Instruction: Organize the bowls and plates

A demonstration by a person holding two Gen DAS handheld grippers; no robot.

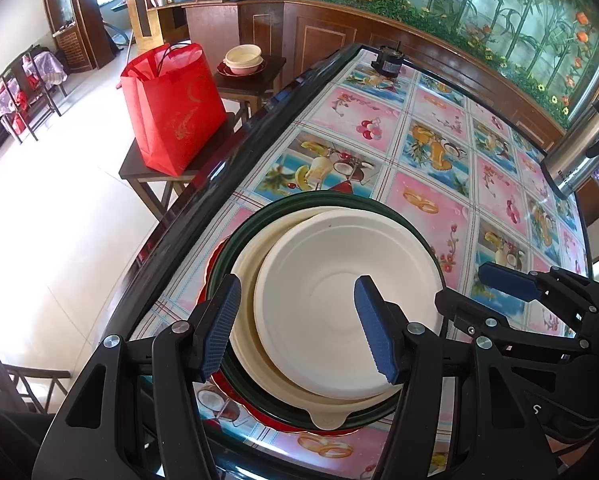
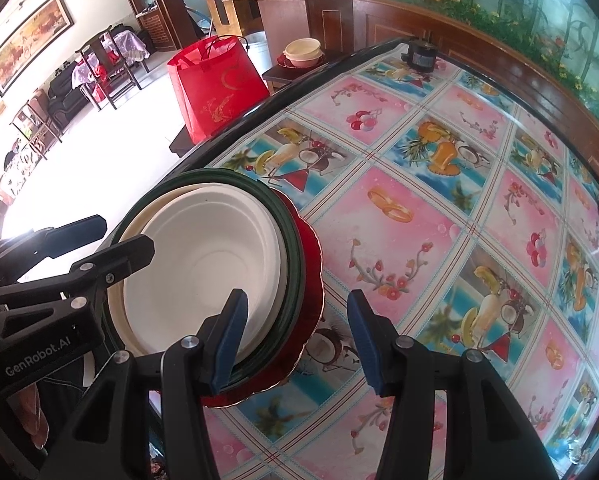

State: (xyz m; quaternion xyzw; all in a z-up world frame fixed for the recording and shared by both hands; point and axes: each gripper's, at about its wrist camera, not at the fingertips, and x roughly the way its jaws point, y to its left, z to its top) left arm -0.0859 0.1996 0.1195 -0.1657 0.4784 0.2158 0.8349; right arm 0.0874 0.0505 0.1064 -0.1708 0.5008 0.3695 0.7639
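Note:
A stack sits near the table's front left edge: a white bowl (image 1: 339, 304) inside a cream bowl (image 1: 245, 264), inside a dark green bowl (image 1: 235, 236), on a red plate (image 1: 215, 256). The stack also shows in the right wrist view, with the white bowl (image 2: 195, 256) and red plate (image 2: 311, 264). My left gripper (image 1: 295, 328) is open and hovers just above the bowls, holding nothing. My right gripper (image 2: 295, 340) is open over the stack's right edge, its left finger above the bowl rims, holding nothing. A second cream and pink bowl stack (image 1: 243, 60) sits on a side table.
The table (image 1: 431, 160) has a fruit-patterned cloth. A small black motor (image 1: 387, 62) stands at its far end and a steel kettle (image 1: 583, 148) at the right. A red gift bag (image 1: 171, 108) stands on a stool to the left. A wooden cabinet runs behind.

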